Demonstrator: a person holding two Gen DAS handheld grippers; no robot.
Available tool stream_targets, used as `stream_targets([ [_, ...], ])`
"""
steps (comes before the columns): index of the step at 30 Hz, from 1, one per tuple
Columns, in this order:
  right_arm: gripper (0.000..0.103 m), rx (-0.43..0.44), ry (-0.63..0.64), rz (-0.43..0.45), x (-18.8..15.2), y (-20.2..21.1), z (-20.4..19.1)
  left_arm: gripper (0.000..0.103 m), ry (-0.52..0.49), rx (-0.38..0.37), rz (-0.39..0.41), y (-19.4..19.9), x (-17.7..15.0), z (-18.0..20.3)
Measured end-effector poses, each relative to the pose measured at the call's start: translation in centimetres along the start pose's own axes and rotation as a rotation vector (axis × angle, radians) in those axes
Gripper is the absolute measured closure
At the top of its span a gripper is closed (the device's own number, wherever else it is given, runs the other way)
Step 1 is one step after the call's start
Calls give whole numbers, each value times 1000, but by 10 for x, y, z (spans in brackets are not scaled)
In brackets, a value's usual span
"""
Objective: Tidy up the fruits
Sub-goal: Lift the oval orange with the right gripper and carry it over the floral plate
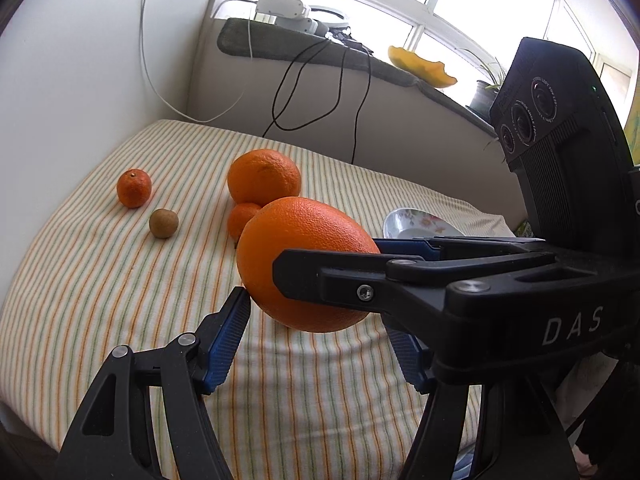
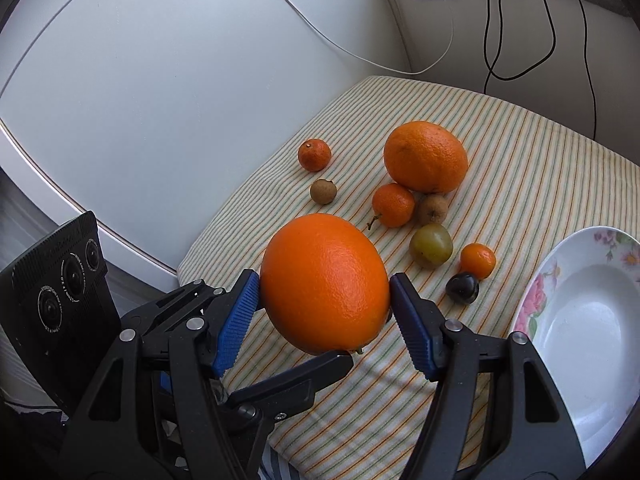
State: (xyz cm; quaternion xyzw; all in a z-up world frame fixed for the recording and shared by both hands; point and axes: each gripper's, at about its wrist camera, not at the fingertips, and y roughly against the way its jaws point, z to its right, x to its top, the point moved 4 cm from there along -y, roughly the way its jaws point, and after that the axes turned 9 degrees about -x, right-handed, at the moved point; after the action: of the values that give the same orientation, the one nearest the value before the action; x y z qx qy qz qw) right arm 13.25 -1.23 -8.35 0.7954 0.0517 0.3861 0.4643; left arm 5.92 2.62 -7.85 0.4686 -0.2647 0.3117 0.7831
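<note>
A large orange (image 1: 304, 260) (image 2: 326, 280) hangs above the striped cloth. My right gripper (image 2: 324, 304) is shut on it, blue pads on both sides; in the left wrist view it reaches in from the right (image 1: 320, 276). My left gripper (image 1: 320, 340) stands open around the orange, its left pad (image 1: 228, 340) at the fruit's edge; whether it touches I cannot tell. On the cloth lie another large orange (image 2: 426, 156), small mandarins (image 2: 314, 155) (image 2: 393, 205) (image 2: 477, 260), brown fruits (image 2: 323, 191) (image 2: 433, 209), a green fruit (image 2: 431, 245) and a dark one (image 2: 462, 288).
A white floral plate (image 2: 532, 304) lies at the right edge of the striped cloth (image 2: 520, 152). A white wall panel (image 2: 160, 80) borders the left. Black and white cables (image 2: 548, 20) hang behind from a window ledge (image 1: 280, 44).
</note>
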Motion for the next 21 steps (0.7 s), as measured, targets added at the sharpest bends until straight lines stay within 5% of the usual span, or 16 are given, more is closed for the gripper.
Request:
stream_targets([
  [21,33,-76,-116,81,-18,58,61,36,-129,-97,-65,-45,15,63],
])
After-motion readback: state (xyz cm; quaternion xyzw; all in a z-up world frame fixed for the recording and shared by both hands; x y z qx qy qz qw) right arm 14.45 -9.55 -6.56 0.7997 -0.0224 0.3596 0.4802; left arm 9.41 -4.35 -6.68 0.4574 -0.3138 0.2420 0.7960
